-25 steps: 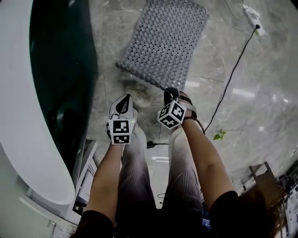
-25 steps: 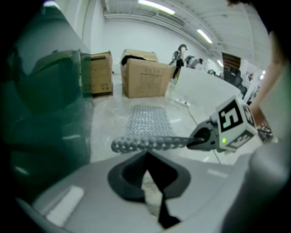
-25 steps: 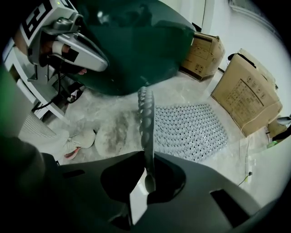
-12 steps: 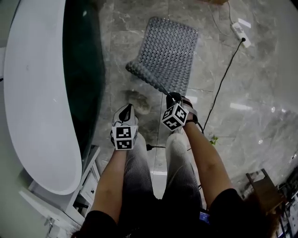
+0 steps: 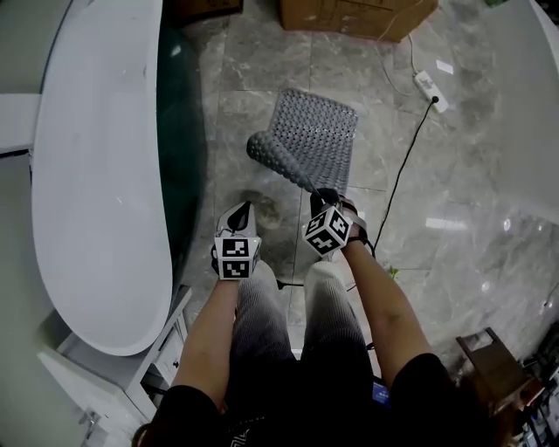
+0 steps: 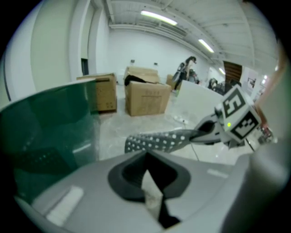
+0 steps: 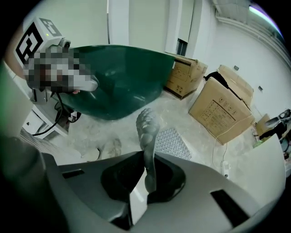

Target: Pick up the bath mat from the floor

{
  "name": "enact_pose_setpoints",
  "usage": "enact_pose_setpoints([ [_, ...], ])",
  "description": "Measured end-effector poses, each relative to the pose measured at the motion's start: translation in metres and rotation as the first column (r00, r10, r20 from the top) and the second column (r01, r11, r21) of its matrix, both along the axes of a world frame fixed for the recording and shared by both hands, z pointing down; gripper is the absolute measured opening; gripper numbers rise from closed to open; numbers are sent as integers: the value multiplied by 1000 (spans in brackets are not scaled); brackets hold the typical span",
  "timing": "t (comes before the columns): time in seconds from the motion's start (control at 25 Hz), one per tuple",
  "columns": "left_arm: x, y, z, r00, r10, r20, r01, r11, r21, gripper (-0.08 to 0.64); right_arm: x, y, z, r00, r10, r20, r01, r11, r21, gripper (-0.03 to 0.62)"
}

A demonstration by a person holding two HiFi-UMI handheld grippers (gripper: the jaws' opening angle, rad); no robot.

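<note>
My right claw [image 5: 316,190] is clamped on the near corner of the grey studded rubber bath mat [image 5: 316,131]. The right gripper view shows the pinched edge standing up between the jaws as a narrow folded strip. My left claw [image 5: 240,209] is closed on nothing and hangs just beside the right one. The mat's near edge curls up off the grey marble floor [image 5: 454,175], and its far part lies flat there. My worry is the grip: I hold only a thin edge at one corner, so I judge the sagging sheet's weight could drag it out of the jaws as more comes up. If the underside clings to the smooth stone, it may peel unevenly and jerk free. A second hold with the left claw on the raised edge would spread the load. For room, the white oval bathtub with the dark green inside [image 5: 96,175] runs close along the left, so I would not swing that way. On the right, a black cable [image 5: 409,166] trails from a white power strip [image 5: 428,85] past the mat's edge, and a dragged mat could snag it. Brown cardboard boxes [image 5: 349,13] close off the far side. Straight up and back toward me looks clearest.
</note>
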State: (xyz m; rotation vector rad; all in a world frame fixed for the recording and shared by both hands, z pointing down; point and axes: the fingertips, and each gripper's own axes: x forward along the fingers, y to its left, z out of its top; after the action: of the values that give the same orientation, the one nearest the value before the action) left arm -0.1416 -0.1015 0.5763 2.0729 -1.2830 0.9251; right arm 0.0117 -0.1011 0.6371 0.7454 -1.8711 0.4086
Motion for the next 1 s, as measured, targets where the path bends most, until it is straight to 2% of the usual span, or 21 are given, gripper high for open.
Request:
enact_pose_setpoints([
  [0.28, -4, -2, -45, 1000, 21, -21, -20, 999, 46, 8, -3, -7, -51, 1000, 12, 13, -12, 999, 35, 8],
  [0.72, -16, 23, -106, 997, -37, -67, 43, 995, 90, 8, -7, -9, -128, 998, 39, 54, -45, 994, 103, 8],
  [1.0, -26, 21, -139, 993, -59, -98, 71, 990, 119, 8, -6, -13, -170, 993, 78, 93, -91, 985, 147, 8],
])
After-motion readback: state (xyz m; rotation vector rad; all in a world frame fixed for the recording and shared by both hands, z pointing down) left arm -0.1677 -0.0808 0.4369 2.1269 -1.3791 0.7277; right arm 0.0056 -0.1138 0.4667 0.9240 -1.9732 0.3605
